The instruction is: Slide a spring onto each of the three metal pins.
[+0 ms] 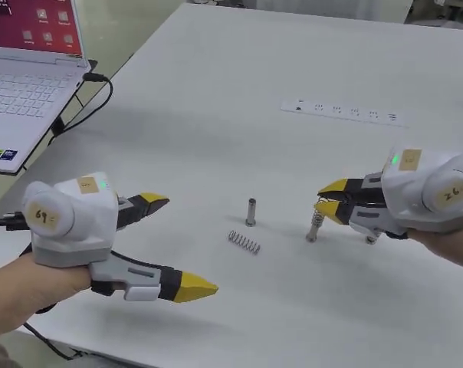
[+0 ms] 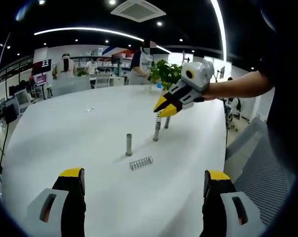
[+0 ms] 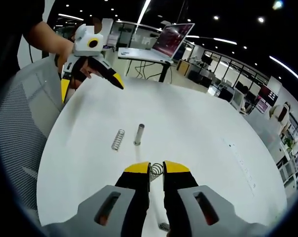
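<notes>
A bare metal pin [image 1: 251, 212] [image 2: 129, 144] [image 3: 138, 134] stands upright mid-table, and a loose spring [image 1: 244, 242] [image 2: 141, 162] [image 3: 118, 139] lies just in front of it. To its right a second pin [image 1: 313, 232] [image 2: 156, 134] carries a spring [image 1: 317, 221] [image 3: 157, 170]. My right gripper [image 1: 330, 198] [image 2: 165, 107] [image 3: 156, 166] is shut on that spring's top end. A third pin [image 1: 372, 238] [image 2: 167, 122] peeks out under the right gripper. My left gripper [image 1: 178, 244] [image 2: 144, 177] [image 3: 90, 86] hovers wide open and holds nothing, left of the loose spring.
An open laptop [image 1: 24, 69] sits at the table's far left corner with a black cable [image 1: 101, 96] trailing off the edge. A white power strip [image 1: 343, 112] lies farther back. People stand in the background beyond the table [image 2: 50, 133].
</notes>
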The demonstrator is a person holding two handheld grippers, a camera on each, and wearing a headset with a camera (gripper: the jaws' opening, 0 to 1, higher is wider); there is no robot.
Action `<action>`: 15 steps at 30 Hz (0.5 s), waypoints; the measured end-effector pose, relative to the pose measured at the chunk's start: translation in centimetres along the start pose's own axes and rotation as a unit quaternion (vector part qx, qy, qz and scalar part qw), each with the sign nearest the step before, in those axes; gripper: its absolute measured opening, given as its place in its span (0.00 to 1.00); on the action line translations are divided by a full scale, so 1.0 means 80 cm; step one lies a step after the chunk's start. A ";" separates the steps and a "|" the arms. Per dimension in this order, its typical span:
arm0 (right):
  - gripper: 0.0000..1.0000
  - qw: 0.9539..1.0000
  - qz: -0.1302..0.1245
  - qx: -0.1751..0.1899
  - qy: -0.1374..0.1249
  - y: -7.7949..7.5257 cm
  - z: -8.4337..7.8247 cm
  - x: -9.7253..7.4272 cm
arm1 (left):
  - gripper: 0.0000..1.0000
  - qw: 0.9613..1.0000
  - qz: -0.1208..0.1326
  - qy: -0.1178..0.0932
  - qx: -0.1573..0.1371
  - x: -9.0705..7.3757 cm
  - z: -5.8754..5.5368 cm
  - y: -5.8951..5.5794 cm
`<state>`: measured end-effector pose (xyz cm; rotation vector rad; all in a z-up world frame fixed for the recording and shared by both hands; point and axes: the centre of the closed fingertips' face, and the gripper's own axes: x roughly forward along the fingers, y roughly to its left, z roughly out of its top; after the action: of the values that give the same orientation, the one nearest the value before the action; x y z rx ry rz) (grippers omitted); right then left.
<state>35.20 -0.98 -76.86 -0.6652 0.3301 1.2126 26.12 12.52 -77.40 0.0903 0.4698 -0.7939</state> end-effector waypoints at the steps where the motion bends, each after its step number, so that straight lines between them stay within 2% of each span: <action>1: 0.07 1.000 0.000 -0.002 0.001 0.001 -0.001 0.001 | 0.98 1.000 0.000 0.000 0.000 0.000 0.000 0.000; 9: 0.07 1.000 0.006 -0.018 0.015 0.013 -0.009 0.008 | 0.97 1.000 0.001 -0.001 -0.001 0.001 -0.001 0.001; 15: 0.07 0.999 0.015 -0.028 0.032 0.015 -0.031 0.023 | 0.98 1.000 0.001 -0.002 -0.002 0.000 -0.001 0.002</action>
<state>34.94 -0.91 -80.19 -0.7504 0.3607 1.2343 26.18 12.63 -77.49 0.0859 0.4663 -0.7912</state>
